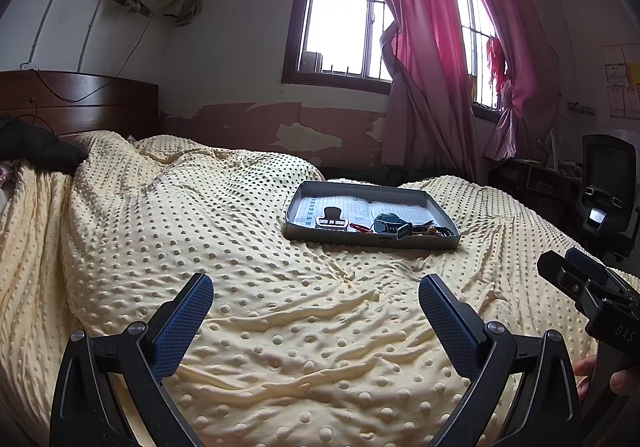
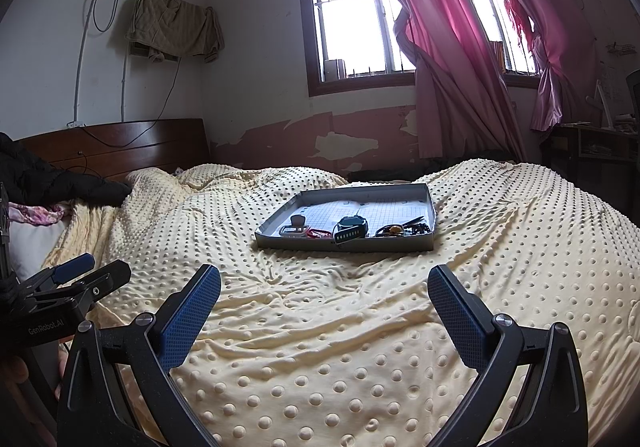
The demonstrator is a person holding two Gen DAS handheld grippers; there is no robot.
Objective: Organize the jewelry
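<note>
Already both tools hung above the bed with nothing in them: the left gripper had its blue-padded jaws spread wide and empty over the pale yellow dotted blanket, and the right gripper was just as widely parted and empty beside it. The task's things lay well ahead of both, in a shallow grey cardboard tray lined with gridded paper and resting on the blanket near the middle of the bed. Along its near wall sat a black hair clip, a red item too small to identify, a dark watch with a teal strap and a tangle of dark beaded jewellery with an amber piece. The risks looked to lie mostly in the setting. The blanket was soft and rumpled, so a downward press on the tray's rim would likely have tipped it or let it slide, spilling the pieces into the folds, where small beads would have been hard to find. The items were crowded close together against the near wall, so wide jaws closing there could have caught two things at once or dragged the bead strand along with the watch. That wall also stood between the grippers and the items, and a low approach might have snagged it and shoved the light tray away.
</note>
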